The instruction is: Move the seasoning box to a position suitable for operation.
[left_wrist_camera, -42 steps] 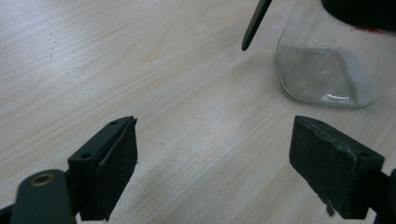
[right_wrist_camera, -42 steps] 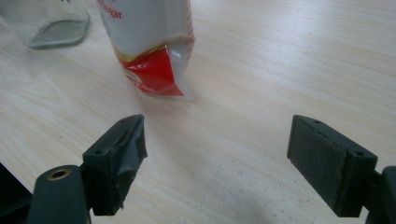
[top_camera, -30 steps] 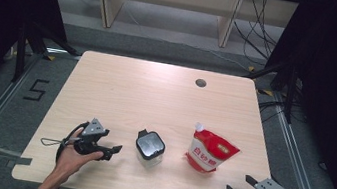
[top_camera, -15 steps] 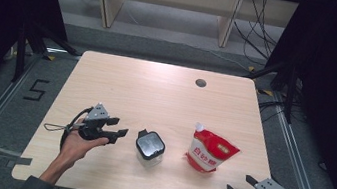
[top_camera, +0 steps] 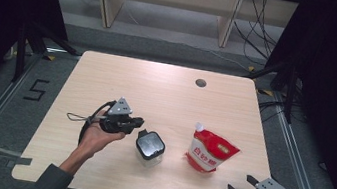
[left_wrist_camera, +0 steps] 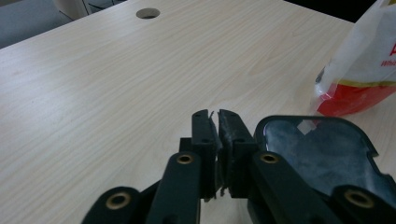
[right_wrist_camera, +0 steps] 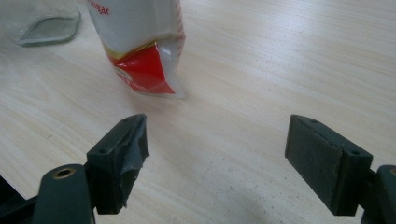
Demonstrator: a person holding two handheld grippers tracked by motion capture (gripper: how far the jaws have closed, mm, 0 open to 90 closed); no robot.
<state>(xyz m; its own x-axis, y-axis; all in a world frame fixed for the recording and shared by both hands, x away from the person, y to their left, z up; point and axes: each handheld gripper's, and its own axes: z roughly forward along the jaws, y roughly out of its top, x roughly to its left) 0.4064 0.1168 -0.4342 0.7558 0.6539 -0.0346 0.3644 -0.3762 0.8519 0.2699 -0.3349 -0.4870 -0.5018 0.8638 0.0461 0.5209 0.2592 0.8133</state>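
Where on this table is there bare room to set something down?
The whole far half up to the cable hole is bare, as is the left edge. It is crowded near the front: left gripper, jar, red pouch, right gripper.

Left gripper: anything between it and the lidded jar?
Nothing visible. The left gripper, fingers shut with nothing between them, sits just left of the jar, bare table around it. The red pouch stands on the jar's far side.

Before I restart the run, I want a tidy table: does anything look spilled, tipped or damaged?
Nothing stands out. The pouch stands upright and the lidded jar sits upright on the table, with no spill around either.
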